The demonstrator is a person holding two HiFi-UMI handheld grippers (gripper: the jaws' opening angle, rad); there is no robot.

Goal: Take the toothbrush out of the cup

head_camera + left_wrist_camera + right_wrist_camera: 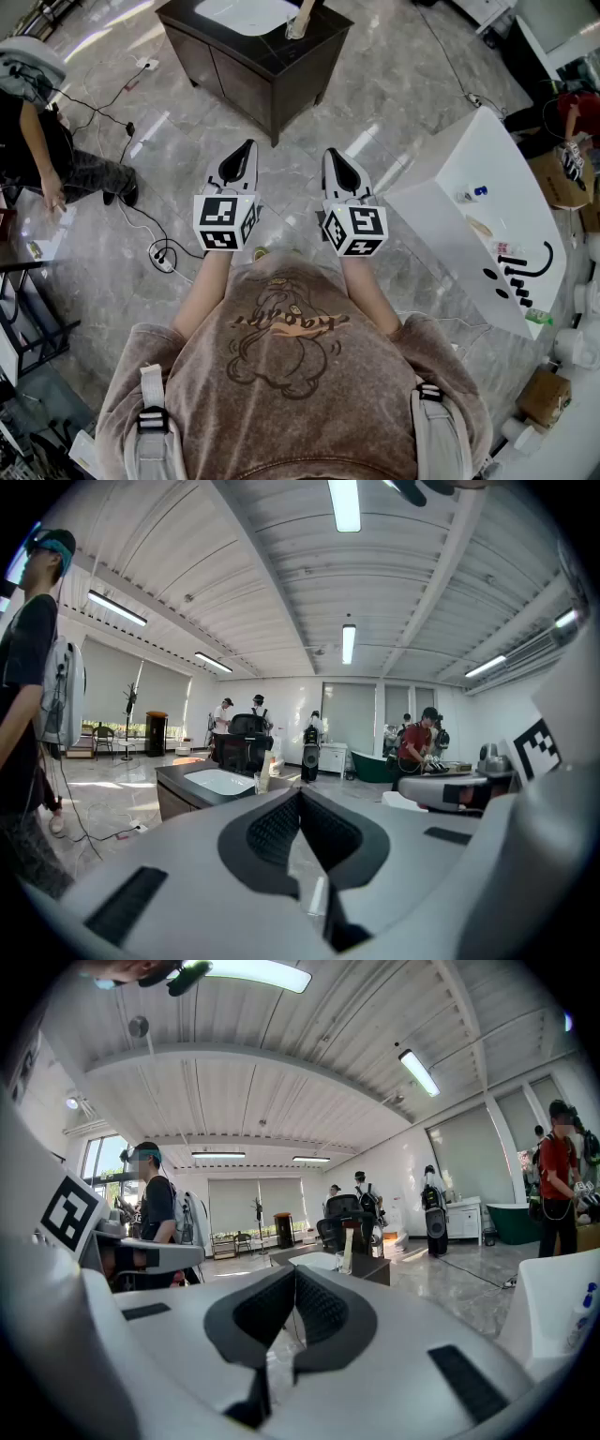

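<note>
A clear cup (296, 26) with a toothbrush (304, 11) standing in it sits on the right side of a dark vanity cabinet (281, 70) beside its white sink (246, 11), far ahead across the floor. In the gripper views the cup (262, 782) (348, 1254) shows small, just past the jaw tips. My left gripper (242, 152) (300, 794) and right gripper (334, 156) (294, 1271) are held side by side in front of my chest, nearly level, pointing toward the vanity. Both are shut with nothing between the jaws.
A white table (441, 202) stands at the right with small bottles and black items on it. Cables and a power strip (164, 255) lie on the marble floor at the left. One person (52, 155) stands at the left, another person (570, 117) at the far right.
</note>
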